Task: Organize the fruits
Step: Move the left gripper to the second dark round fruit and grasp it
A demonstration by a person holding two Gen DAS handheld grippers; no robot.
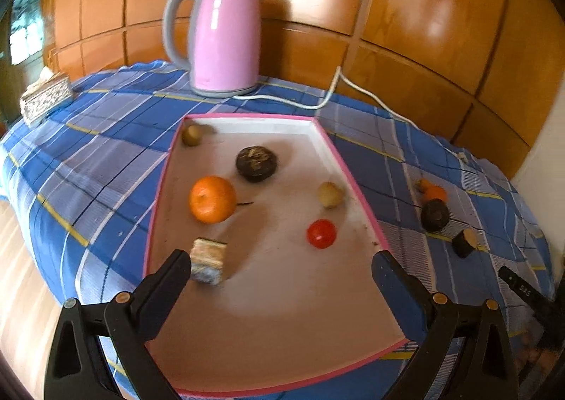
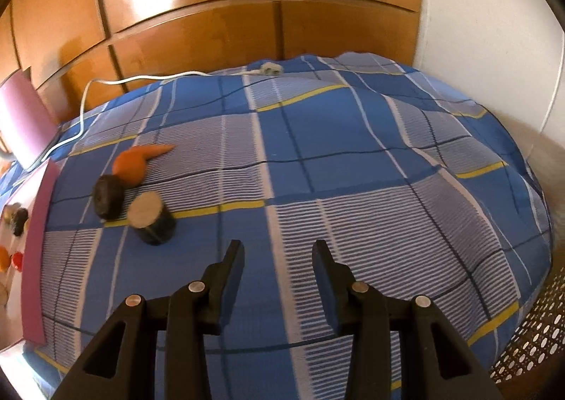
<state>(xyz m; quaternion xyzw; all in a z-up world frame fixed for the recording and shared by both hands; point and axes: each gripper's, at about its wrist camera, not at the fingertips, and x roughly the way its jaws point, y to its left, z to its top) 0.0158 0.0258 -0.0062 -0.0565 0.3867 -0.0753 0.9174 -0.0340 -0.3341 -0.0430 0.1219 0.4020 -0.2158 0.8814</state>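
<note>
A pink-rimmed white tray point(image 1: 247, 116) lies on the blue checked cloth. Inside it sit an orange point(image 1: 212, 198), a dark round fruit point(image 1: 256, 163), two small tan fruits point(image 1: 192, 134) point(image 1: 331, 194), a red tomato point(image 1: 321, 233) and a striped block point(image 1: 208, 260). My left gripper point(image 1: 282, 258) hovers over the tray's near half, open wide and empty, its left finger beside the block. To the right of the tray lie an orange curved piece point(image 2: 136, 163), a dark round fruit point(image 2: 107, 200) and a dark cylinder with a pale cut face point(image 2: 152, 220). My right gripper point(image 2: 278, 248) is open and empty, to the right of them.
A pink kettle point(image 1: 226, 36) stands behind the tray, and its white cable point(image 1: 328, 96) trails right across the cloth. A patterned tissue box point(image 1: 44, 100) sits at the far left. Wooden panels back the table. The cloth falls away at the right edge toward a white wall point(image 2: 494, 29).
</note>
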